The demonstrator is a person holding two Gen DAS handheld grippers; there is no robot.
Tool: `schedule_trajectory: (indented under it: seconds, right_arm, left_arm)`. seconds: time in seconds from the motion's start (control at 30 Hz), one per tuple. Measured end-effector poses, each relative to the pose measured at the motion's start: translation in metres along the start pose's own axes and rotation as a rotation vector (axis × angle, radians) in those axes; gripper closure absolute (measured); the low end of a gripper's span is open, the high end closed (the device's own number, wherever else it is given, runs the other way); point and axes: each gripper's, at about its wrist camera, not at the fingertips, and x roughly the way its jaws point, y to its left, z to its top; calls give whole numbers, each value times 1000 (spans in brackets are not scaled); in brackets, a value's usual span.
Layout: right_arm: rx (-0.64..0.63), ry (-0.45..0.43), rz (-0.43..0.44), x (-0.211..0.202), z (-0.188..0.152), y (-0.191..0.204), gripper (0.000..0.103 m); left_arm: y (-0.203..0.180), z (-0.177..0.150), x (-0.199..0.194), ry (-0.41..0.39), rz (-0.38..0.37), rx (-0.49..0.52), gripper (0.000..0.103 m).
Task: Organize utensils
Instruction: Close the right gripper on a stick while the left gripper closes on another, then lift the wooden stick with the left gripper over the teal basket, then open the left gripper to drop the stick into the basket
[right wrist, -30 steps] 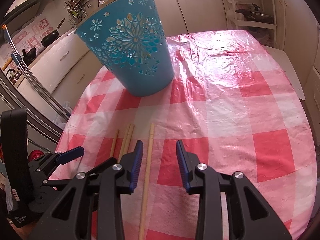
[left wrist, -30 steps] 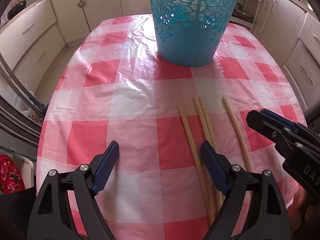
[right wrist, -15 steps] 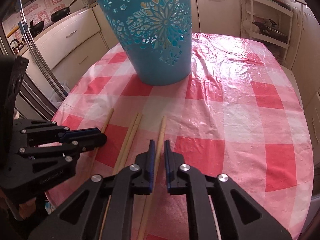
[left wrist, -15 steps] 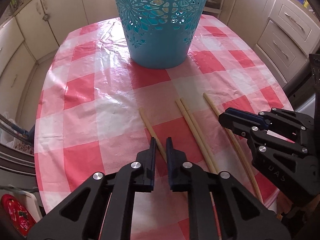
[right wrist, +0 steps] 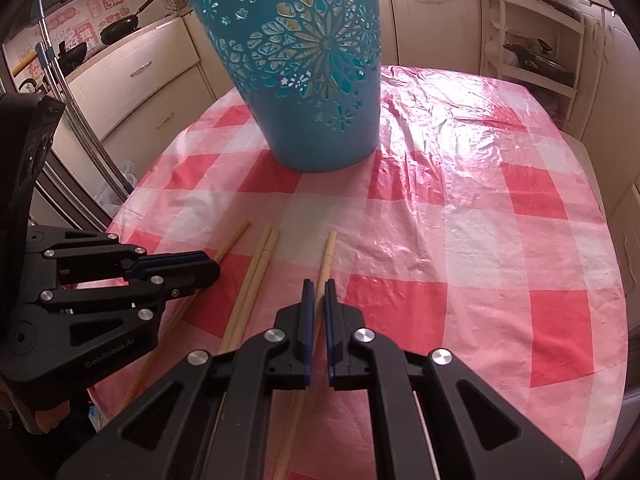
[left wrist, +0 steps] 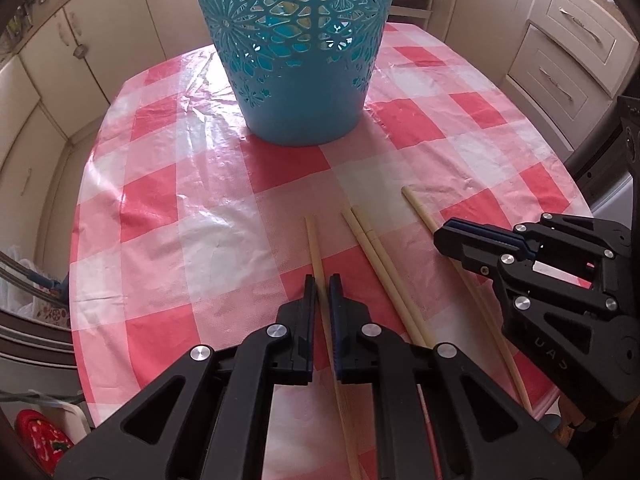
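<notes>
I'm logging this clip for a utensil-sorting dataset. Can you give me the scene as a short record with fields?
surface: table with red-and-white checked cloth
container: blue cut-out basket, upright, behind the chopsticks
utensils: four chopsticks, all on the cloth
left gripper: shut on leftmost chopstick
right gripper: shut on rightmost chopstick
middle pair: side by side, ungripped
in basket: cannot tell
</notes>
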Motion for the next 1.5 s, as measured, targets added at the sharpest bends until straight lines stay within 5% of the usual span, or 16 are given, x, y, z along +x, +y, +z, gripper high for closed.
schedule_trajectory:
  seconds: [0.6,0.8,0.97,1.17,1.5]
  right_arm:
    - [37,-4,32,1,1,-5,97]
    - [43,-4,33,1,1,-6,97]
    - [50,0,34,1,2,-7,97]
    - [64,5,43,3,4,-10,97]
    - [90,11,73,3,5,-14,97]
  left_arm:
    - [-9,-4,-47,-101,61,56,98]
    - [1,14,-97,-183,-73,8,98]
    - [23,47,-158,-326,-182,-62,98]
    - [38,99,-203,-502,-197,-109,98]
    - [39,180,-186,-780,-141,-205,98]
